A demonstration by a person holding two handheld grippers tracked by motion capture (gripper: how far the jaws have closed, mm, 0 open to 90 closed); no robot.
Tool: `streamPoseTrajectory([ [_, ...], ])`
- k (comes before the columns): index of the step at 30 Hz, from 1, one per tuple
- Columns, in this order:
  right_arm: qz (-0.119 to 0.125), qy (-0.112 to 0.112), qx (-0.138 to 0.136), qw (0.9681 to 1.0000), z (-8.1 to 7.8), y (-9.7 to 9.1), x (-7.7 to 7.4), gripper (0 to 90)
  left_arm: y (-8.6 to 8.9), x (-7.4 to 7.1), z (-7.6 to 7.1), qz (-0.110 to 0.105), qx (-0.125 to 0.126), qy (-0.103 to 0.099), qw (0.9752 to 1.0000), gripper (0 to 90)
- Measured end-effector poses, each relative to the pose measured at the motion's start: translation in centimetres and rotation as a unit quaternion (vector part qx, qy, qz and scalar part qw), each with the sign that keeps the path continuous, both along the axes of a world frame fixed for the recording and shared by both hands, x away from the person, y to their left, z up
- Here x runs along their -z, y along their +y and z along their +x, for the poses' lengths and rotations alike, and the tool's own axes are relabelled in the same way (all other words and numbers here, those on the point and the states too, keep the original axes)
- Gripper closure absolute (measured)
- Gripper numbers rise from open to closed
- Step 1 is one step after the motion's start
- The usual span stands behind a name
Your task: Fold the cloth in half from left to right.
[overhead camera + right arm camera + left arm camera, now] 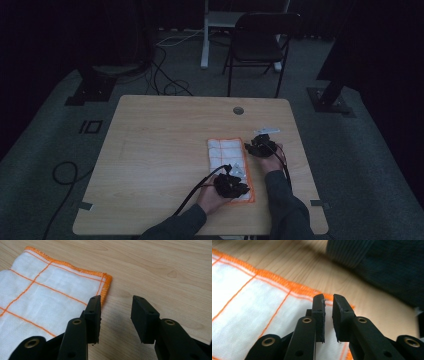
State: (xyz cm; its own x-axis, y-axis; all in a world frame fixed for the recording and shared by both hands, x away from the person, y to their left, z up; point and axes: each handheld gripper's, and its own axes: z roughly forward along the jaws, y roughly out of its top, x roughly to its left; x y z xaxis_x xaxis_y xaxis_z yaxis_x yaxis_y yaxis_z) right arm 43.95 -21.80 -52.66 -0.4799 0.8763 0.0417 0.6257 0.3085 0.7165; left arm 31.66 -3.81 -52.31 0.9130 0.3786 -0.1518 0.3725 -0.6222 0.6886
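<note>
A white cloth (226,156) with orange hem and orange grid lines lies flat, folded into a long strip, on the right half of the wooden table (160,150). My left gripper (239,187) rests over the cloth's near end. In the left gripper view its jaws (328,301) stand a narrow slit apart just above the cloth (249,302) near its hem, with nothing pinched. My right gripper (251,147) sits beside the cloth's far right corner. Its jaws (116,302) are wide apart over bare wood, the left one at the edge of the cloth (37,297).
A dark sleeve (387,265) lies on the table just beyond the cloth's hem. A round cable hole (238,110) sits near the table's far edge. A black chair (260,40) stands behind the table, and cables (65,172) trail on the floor.
</note>
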Motion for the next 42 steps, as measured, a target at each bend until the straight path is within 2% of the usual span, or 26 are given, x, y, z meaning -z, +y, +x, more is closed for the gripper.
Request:
streamPoseTrajectory([
  [1,0.0,-0.001,0.0,1.0,0.0,0.0,0.0,59.7,0.0,0.0,0.0,0.0,0.0,0.0,1.0,80.6],
  [2,0.0,-0.001,0.0,1.0,0.0,0.0,0.0,59.6,-0.2,0.2,0.0,0.015,-0.003,-0.01,0.9998,80.6],
  [5,0.0,-0.002,0.0,1.0,-0.1,-0.1,-0.1,59.4,-0.3,0.3,-0.1,0.019,-0.004,-0.014,0.9997,79.3],
  [7,0.001,-0.003,0.0,1.0,-0.1,-0.2,-0.1,59.1,-0.3,0.2,-0.2,0.018,-0.001,-0.017,0.9997,77.8],
  [8,0.002,-0.003,0.0,1.0,-0.1,-0.3,-0.1,58.8,-0.3,0.0,-0.4,0.006,0.001,-0.013,0.9999,77.5],
  [13,0.005,-0.003,-0.001,1.0,-0.3,-0.4,-0.1,57.9,-0.2,-0.5,-0.7,-0.006,0.007,-0.019,0.9998,74.0],
  [17,0.003,-0.003,-0.006,1.0,-0.5,-0.3,-0.1,57.7,0.7,-0.8,-0.2,-0.006,-0.014,-0.024,0.9996,70.5],
  [18,0.002,-0.005,-0.009,0.9999,-0.7,-0.2,-0.1,57.5,1.5,-0.9,0.1,-0.009,-0.028,-0.03,0.9991,69.7],
  [19,0.002,-0.005,-0.009,0.9999,-0.7,-0.2,-0.1,57.5,1.5,-0.9,0.1,-0.009,-0.028,-0.03,0.9991,68.9],
  [20,0.004,-0.007,-0.011,0.9999,-0.9,-0.2,-0.2,57.4,2.4,-1.1,0.5,-0.012,-0.045,-0.032,0.9984,68.6],
  [21,0.004,-0.007,-0.011,0.9999,-0.9,-0.2,-0.2,57.4,2.4,-1.1,0.5,-0.012,-0.045,-0.032,0.9984,68.1],
  [22,0.005,-0.009,-0.013,0.9999,-1.2,-0.1,-0.2,57.3,3.4,-1.3,1.0,-0.014,-0.065,-0.036,0.9971,67.1],
  [24,0.003,-0.009,-0.016,0.9998,-1.5,0.0,-0.2,57.2,4.4,-1.4,1.6,-0.011,-0.087,-0.044,0.9951,64.8],
  [25,0.003,-0.009,-0.016,0.9998,-1.5,0.0,-0.2,57.2,4.4,-1.4,1.6,-0.011,-0.087,-0.044,0.9951,63.9],
  [26,0.006,-0.011,-0.019,0.9997,-1.8,0.1,-0.1,56.9,5.5,-1.5,2.2,-0.012,-0.11,-0.044,0.9929,63.9],
  [27,0.006,-0.011,-0.019,0.9997,-1.8,0.1,-0.1,56.9,5.5,-1.5,2.2,-0.012,-0.11,-0.044,0.9929,63.9],
  [28,0.01,-0.01,-0.021,0.9997,-2.1,0.1,-0.1,56.6,6.5,-1.4,2.9,-0.012,-0.131,-0.042,0.9904,63.7],
  [29,0.01,-0.01,-0.021,0.9997,-2.1,0.1,-0.1,56.6,6.5,-1.4,2.9,-0.012,-0.131,-0.042,0.9904,63.4],
  [30,0.009,-0.01,-0.023,0.9996,-2.3,0.2,0.0,56.5,7.3,-1.4,3.5,-0.011,-0.146,-0.039,0.9885,63.4],
  [31,0.009,-0.01,-0.023,0.9996,-2.3,0.2,0.0,56.5,7.3,-1.4,3.5,-0.011,-0.146,-0.039,0.9885,63.2],
  [32,0.01,-0.009,-0.023,0.9996,-2.5,0.2,0.1,56.5,7.9,-1.4,3.9,-0.009,-0.156,-0.035,0.9872,62.9],
  [33,0.01,-0.009,-0.023,0.9996,-2.5,0.2,0.1,56.5,7.9,-1.4,3.9,-0.009,-0.156,-0.035,0.9872,62.9],
  [34,0.013,-0.009,-0.021,0.9997,-2.6,0.2,0.2,56.4,8.3,-1.4,4.2,-0.009,-0.163,-0.036,0.9859,62.9],
  [37,0.013,-0.008,-0.02,0.9997,-2.7,0.2,0.3,56.4,8.6,-1.3,4.5,-0.009,-0.169,-0.036,0.985,62.7],
  [38,0.014,-0.007,-0.021,0.9997,-2.8,0.3,0.4,56.3,8.9,-1.3,4.7,-0.013,-0.175,-0.034,0.984,62.6],
  [42,0.014,-0.008,-0.022,0.9996,-3.0,0.4,0.4,56.0,9.2,-1.1,5.0,-0.015,-0.181,-0.031,0.9829,62.4],
])
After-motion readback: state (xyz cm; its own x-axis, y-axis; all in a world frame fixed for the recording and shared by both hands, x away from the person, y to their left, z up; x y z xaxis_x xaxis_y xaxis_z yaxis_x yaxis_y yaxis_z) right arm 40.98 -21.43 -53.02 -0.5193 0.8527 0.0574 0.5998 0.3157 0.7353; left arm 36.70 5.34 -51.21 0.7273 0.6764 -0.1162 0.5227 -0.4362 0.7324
